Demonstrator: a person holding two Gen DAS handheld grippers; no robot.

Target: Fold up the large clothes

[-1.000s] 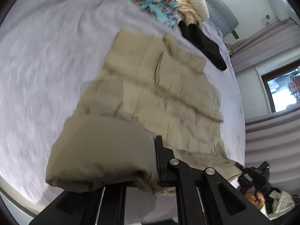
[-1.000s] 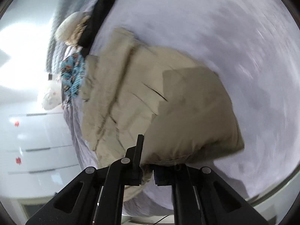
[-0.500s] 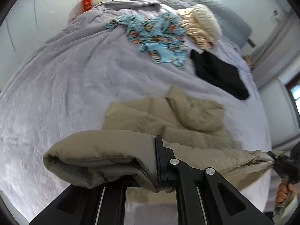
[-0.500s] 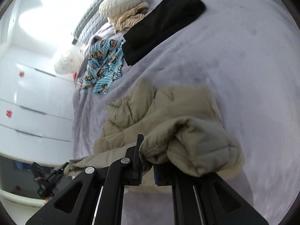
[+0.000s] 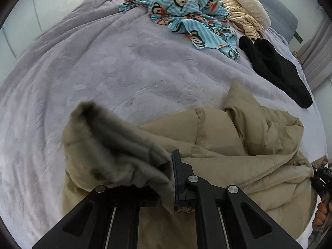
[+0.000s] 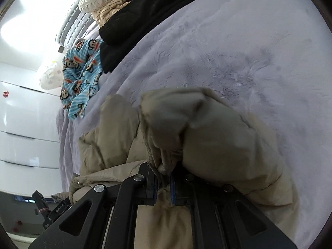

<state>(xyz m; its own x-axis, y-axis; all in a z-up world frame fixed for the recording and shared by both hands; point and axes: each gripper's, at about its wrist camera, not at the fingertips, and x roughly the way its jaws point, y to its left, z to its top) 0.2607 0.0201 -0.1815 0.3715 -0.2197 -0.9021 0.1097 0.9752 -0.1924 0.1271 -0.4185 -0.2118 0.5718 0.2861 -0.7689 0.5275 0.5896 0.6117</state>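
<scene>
A large beige quilted coat (image 5: pixel 217 132) lies bunched on the lavender bedspread (image 5: pixel 103 72). My left gripper (image 5: pixel 172 178) is shut on one corner of the coat, which folds over the fingers. My right gripper (image 6: pixel 162 184) is shut on the other corner of the coat (image 6: pixel 207 128), and padded fabric drapes over it. The right gripper also shows at the right edge of the left wrist view (image 5: pixel 321 178). The left gripper shows at the lower left of the right wrist view (image 6: pixel 47 209).
A blue monkey-print garment (image 5: pixel 193 18), a cream striped garment (image 5: pixel 242 14) with a cream pillow (image 5: pixel 251 6), and a black garment (image 5: pixel 276 68) lie at the far side of the bed. White drawers (image 6: pixel 25 124) stand beside the bed.
Both grippers have lowered and carried the held coat edge forward over the rest of the coat. The coat went from spread flat to doubled and bunched on the bed.
</scene>
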